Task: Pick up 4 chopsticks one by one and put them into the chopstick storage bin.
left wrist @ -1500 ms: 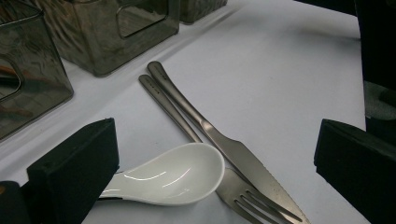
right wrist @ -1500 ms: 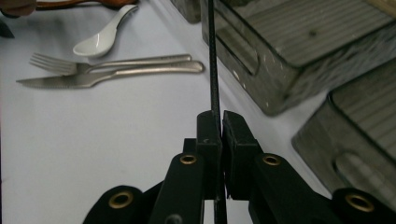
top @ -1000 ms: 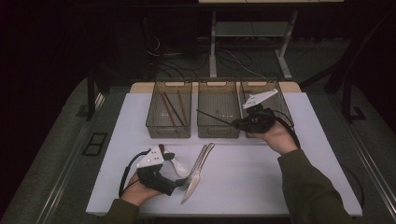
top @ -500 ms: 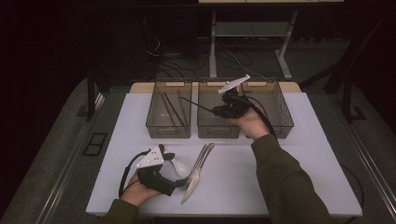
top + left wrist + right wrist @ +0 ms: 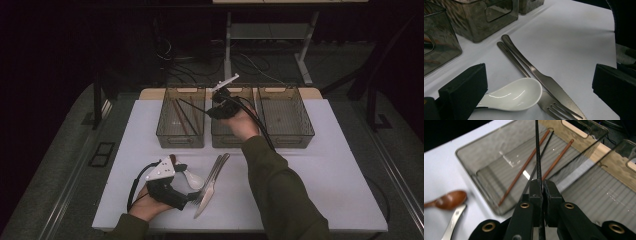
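The right gripper (image 5: 541, 188) has its two black jaws pressed together on a thin black chopstick (image 5: 538, 152), which runs straight up from the jaw tips toward the top of the right gripper view; in the high view this gripper (image 5: 216, 107) sits at upper centre, over the rim between the left and middle bins, with the stick (image 5: 192, 106) slanting up and to the left over the left translucent grey plastic bin (image 5: 167, 135).

That bin already holds chopsticks on its ribbed floor: two reddish-brown wooden ones (image 5: 524, 167) and a dark one (image 5: 534, 171), all lying roughly along the bin's long axis.

The relation that matters, as I judge it: the held stick's long axis runs nearly parallel to those lying below it, its free end above the bin's interior; so the drop seems to need a lowering more than a turn; the right hand is the near one.

The left gripper (image 5: 192, 197), at lower left of the high view, has its jaws spread wide and holds nothing; between them in the left gripper view lie a white ceramic spoon (image 5: 514, 95), a steel knife (image 5: 541, 80) and a steel fork (image 5: 549, 105) on the white tabletop (image 5: 574, 45).
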A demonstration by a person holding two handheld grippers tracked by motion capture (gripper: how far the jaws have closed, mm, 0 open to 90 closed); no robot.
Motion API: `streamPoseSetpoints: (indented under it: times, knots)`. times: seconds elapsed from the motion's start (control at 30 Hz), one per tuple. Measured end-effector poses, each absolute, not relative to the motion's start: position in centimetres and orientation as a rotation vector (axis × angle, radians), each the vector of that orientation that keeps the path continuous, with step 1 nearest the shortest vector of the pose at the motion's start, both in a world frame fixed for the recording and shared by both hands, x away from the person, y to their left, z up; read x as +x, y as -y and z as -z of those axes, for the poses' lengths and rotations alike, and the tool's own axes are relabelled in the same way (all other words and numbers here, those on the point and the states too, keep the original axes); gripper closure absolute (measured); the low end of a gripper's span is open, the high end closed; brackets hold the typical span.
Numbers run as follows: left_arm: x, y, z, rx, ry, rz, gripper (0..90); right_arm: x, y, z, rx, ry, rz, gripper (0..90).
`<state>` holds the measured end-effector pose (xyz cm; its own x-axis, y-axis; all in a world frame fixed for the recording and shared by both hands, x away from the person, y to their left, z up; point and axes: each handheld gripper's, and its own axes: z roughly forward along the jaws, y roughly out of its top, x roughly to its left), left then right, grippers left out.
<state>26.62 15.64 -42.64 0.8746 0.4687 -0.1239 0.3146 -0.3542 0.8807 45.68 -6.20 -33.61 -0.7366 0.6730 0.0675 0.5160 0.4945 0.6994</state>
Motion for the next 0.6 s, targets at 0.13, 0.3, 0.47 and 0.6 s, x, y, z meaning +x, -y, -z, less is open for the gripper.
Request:
streamPoseSetpoints:
  times: [0.13,0.3,0.47,0.6]
  knots:
    - [26.6,-15.7,42.6,1.967,-0.568,-0.177,0.0,46.5,4.3,33.9,1.041,-2.526,-1.058,85.7]
    - [26.6,-15.7,42.6,1.966,-0.563,-0.175,0.0,47.5,2.1,34.5,1.078,-2.525,-1.022,85.7]
    - [26.6,-15.7,42.6,1.960,-0.563,-0.167,0.0,48.0,0.2,35.4,1.109,-2.525,-0.986,85.6]
    - [26.6,-15.7,42.5,1.961,-0.559,-0.166,0.0,48.4,-0.4,36.0,1.125,-2.522,-0.999,85.6]
